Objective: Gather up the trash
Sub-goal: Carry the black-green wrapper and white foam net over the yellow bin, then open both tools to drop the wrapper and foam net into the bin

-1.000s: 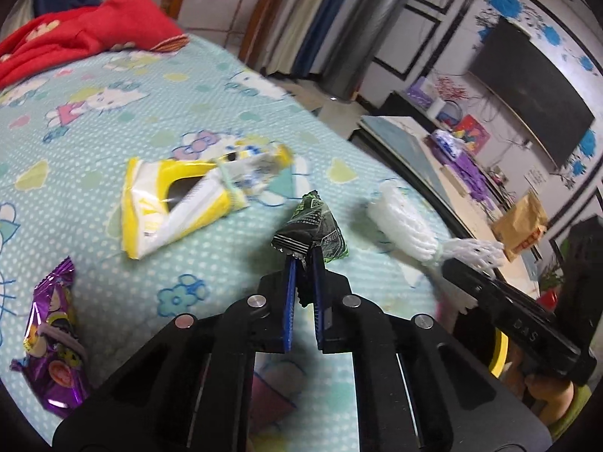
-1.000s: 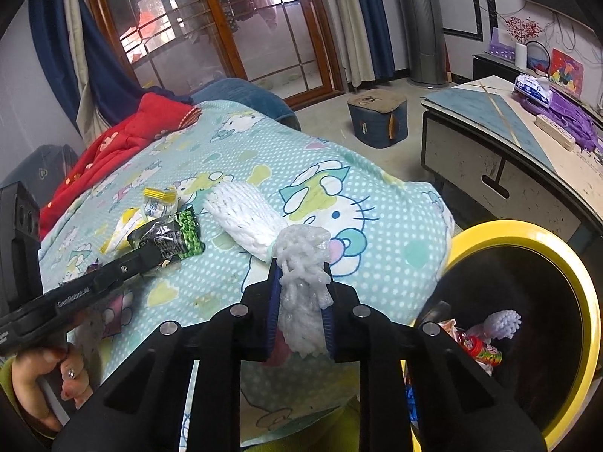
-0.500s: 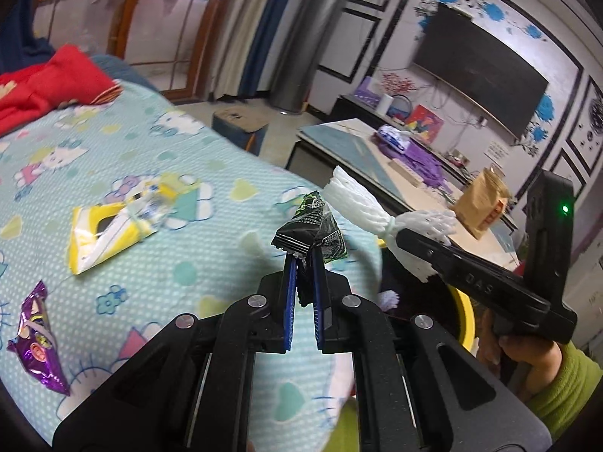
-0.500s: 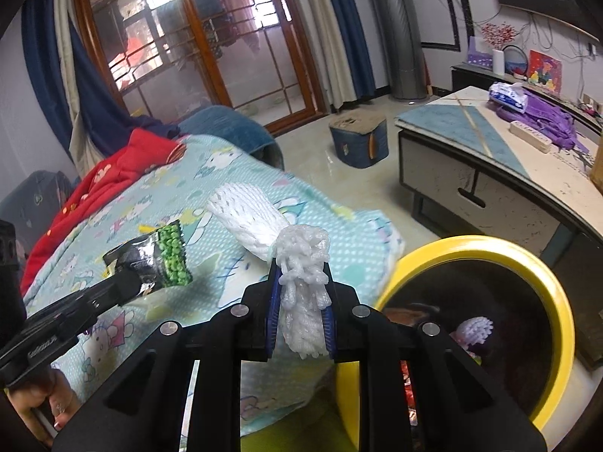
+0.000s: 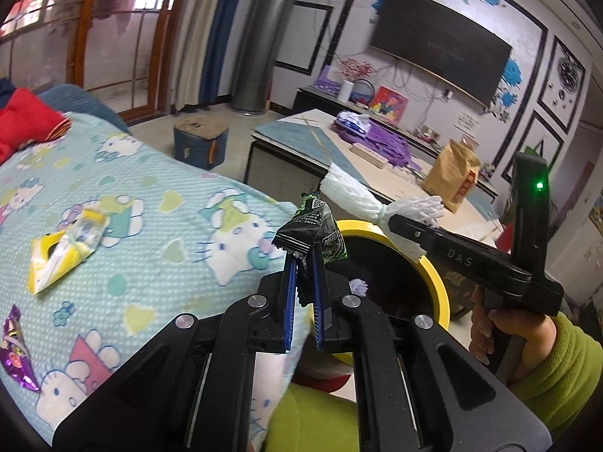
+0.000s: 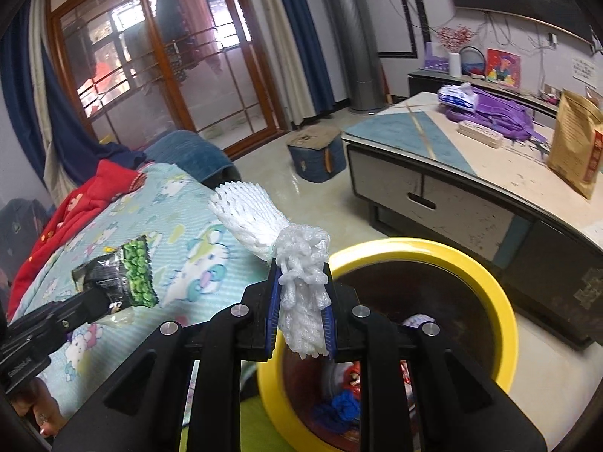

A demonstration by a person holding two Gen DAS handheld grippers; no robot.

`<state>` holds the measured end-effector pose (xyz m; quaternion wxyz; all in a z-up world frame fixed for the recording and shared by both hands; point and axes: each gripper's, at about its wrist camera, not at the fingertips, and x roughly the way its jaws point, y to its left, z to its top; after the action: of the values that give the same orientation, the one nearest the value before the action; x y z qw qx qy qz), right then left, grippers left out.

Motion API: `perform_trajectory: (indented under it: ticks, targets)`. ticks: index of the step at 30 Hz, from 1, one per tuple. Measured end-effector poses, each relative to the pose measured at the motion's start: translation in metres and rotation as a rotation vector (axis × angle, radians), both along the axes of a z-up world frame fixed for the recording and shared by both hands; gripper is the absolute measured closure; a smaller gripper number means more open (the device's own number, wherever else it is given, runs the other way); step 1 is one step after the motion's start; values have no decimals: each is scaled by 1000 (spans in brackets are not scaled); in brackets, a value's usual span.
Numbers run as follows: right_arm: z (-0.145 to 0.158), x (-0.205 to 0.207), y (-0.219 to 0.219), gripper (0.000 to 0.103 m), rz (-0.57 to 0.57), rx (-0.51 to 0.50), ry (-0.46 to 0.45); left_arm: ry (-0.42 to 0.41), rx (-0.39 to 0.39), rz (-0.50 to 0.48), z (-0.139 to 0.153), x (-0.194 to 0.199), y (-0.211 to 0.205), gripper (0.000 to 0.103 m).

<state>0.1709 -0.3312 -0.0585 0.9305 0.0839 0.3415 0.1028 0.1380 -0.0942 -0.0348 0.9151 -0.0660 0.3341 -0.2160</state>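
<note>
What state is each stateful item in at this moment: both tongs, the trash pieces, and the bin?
Left tongs: shut on green wrapper, held up near the bin.
Right tongs: shut on white foam net, above the rim.
Yellow bin: open, already holding trash.
Yellow packet: lying on the bed.
Purple wrapper: lying on the bed.

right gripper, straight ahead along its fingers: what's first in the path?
Probably the yellow-rimmed bin: the right gripper, shut on the white foam net, points over its near rim. Depth is unclear.

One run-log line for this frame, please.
left gripper: shut on green-black snack wrapper | right gripper: shut on white foam net | yellow-rimmed bin: below
</note>
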Motion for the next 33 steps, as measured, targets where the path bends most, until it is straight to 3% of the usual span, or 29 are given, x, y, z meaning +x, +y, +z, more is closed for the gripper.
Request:
perform_trajectory:
  ticks: [16, 26, 33]
  targets:
    - [-20, -9, -51, 83, -113, -2, 57, 0, 77, -151, -16, -4, -61, 99]
    - [-37, -6, -87, 79, -185, 29, 132, 42, 120, -237, -37, -2, -96, 98]
    - [-44, -5, -104, 68, -217, 66, 155, 84, 146, -279, -54, 1, -117, 97]
